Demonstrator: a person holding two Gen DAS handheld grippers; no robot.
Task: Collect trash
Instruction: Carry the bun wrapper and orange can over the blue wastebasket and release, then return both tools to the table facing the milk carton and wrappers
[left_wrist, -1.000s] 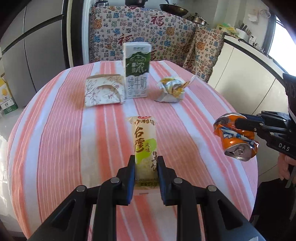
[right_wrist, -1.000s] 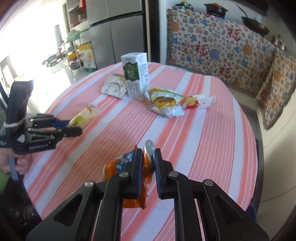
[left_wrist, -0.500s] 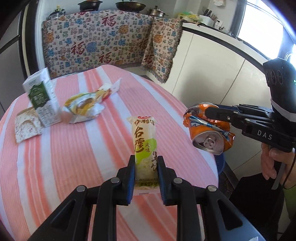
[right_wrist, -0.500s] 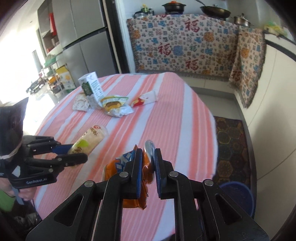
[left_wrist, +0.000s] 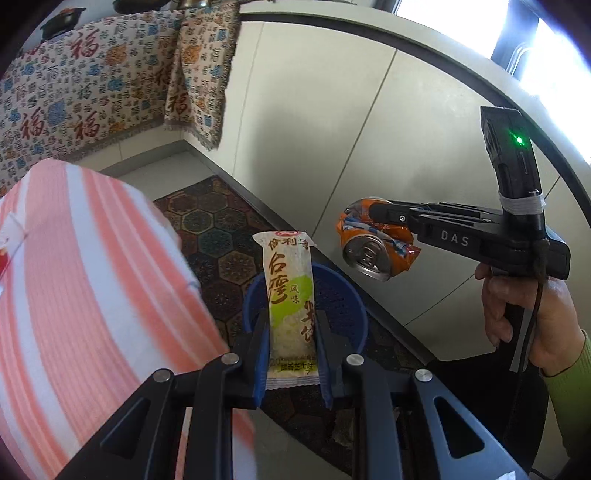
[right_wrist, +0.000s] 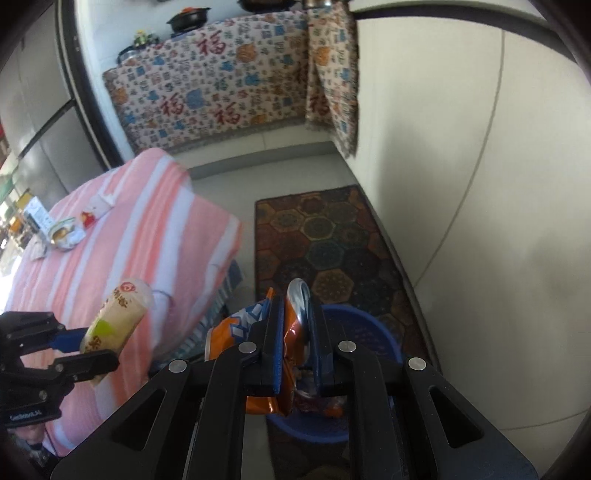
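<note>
My left gripper (left_wrist: 291, 328) is shut on a cream and green snack wrapper (left_wrist: 290, 291) and holds it in the air over a blue bin (left_wrist: 343, 306) on the floor. My right gripper (right_wrist: 295, 321) is shut on a crushed orange can (right_wrist: 291, 332), above the same blue bin (right_wrist: 373, 328). In the left wrist view the right gripper (left_wrist: 373, 214) holds the can (left_wrist: 369, 240) to the right of the wrapper. In the right wrist view the left gripper (right_wrist: 96, 347) with the wrapper (right_wrist: 114, 317) is at lower left.
The round table with a pink striped cloth (right_wrist: 129, 236) stands left of the bin, with a milk carton (right_wrist: 37, 216) and wrappers (right_wrist: 64, 232) on it. A patterned rug (right_wrist: 325, 240) lies on the floor. A white cabinet wall (left_wrist: 369, 129) runs along the right.
Both grippers have swung right, off the table, and tilted down with the wrapper and the can still held. The blue bin on the floor is now under them.
</note>
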